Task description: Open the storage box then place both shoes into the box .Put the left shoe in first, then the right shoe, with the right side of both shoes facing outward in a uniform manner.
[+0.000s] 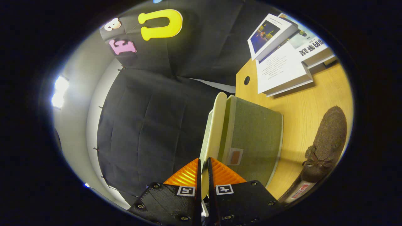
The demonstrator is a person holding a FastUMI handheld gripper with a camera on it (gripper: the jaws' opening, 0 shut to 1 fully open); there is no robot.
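Gripper [203,166]: fingers drawn close together, clamped on the thin pale edge of a lid panel [216,125], one finger on each face of it; only a narrow slit left between the tips

Lid panel: cream-coloured, flat, rounded at its far corner; seen edge-on, running from between the fingers straight ahead and away; lifted slightly apart from the box body at its far end

Storage box [254,138]: green fabric-covered, pale trim along its edges; lying just ahead of the fingers and to the right of the held lid; small pale label patch [235,156] with a brownish centre on the face nearest the fingers; resting on the table

Table [301,106]: light wood grain, round dark cable hole [247,80] near its far corner, beyond the box

Shoe [326,141]: dark brown, fuzzy texture, small bow at the toe; on the table right of the box, apart from it; heel end pointing away; left or right shoe not determinable

Flat packet or card [301,190]: pale with red marking, partly under or beside the toe of the shoe; nature unclear

Books [282,50]: stack of white-covered volumes, well beyond the box at the far side of the table, overlapping one another at angles
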